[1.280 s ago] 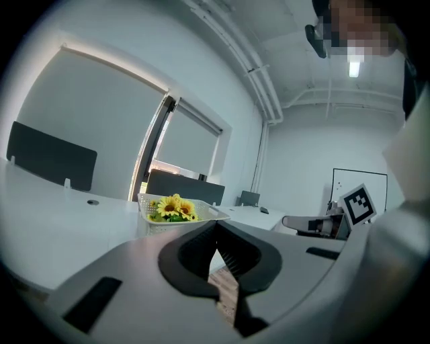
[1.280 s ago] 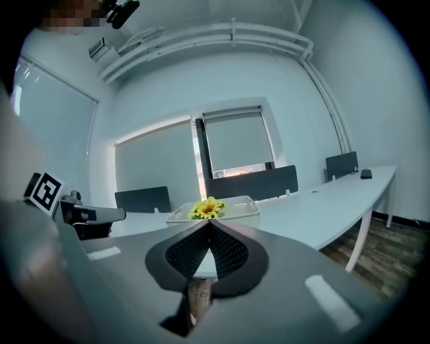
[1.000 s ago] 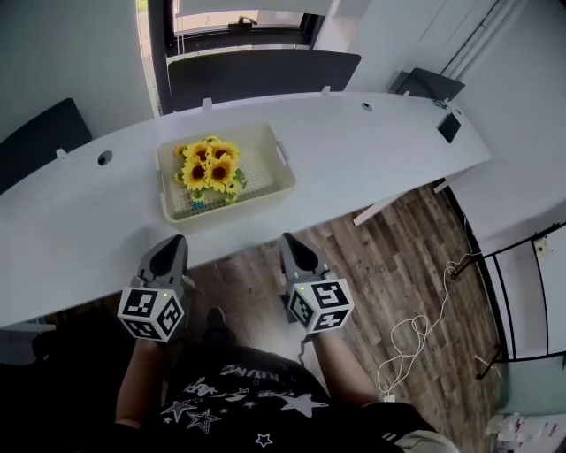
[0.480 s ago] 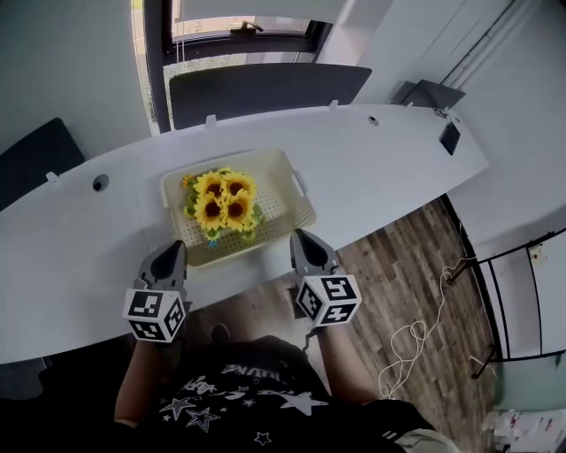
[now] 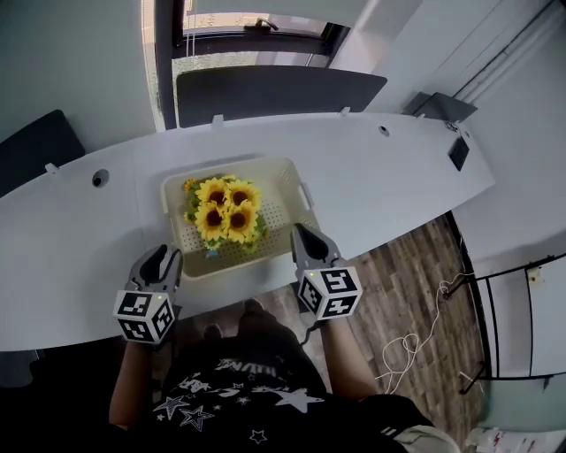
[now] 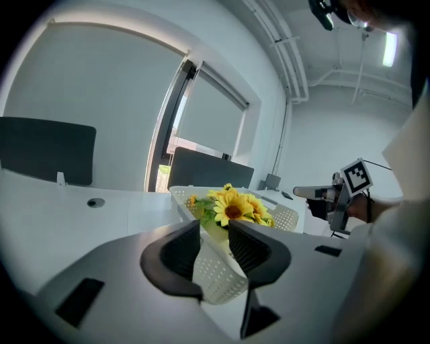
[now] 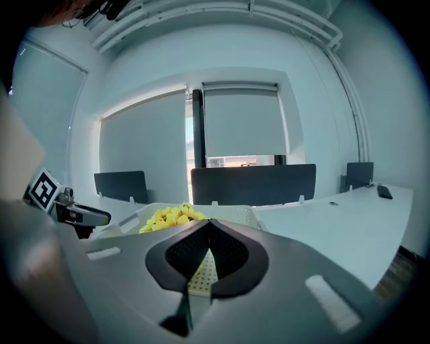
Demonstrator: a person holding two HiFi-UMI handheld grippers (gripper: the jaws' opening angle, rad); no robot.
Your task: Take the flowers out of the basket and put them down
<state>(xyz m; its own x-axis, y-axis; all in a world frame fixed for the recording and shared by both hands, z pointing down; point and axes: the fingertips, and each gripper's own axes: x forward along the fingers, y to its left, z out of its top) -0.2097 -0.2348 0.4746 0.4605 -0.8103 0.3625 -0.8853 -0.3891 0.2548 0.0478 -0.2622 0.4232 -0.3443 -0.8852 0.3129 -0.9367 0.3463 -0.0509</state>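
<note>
Two grippers at desk [image 5: 398, 177] near edge, flanking basket [image 5: 279, 211] of sunflowers [image 5: 225, 211]. We have left gripper [image 5: 163, 257] jaws just opening, spread, nothing between; right gripper [image 5: 306, 235] jaws pressed together, empty.

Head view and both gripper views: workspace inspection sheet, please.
Surface: curved white table.
Job's things: flowers in the white basket near the table's front edge.
Clutter: small dark device at the table's right end.
Grippers: left gripper fingers apart, just been opening, nothing gripped, basket corner ahead; right gripper fingers shut, empty.
Cables: white cable loose on the wooden floor.
Surroundings: dark partition panels, window behind.
</note>
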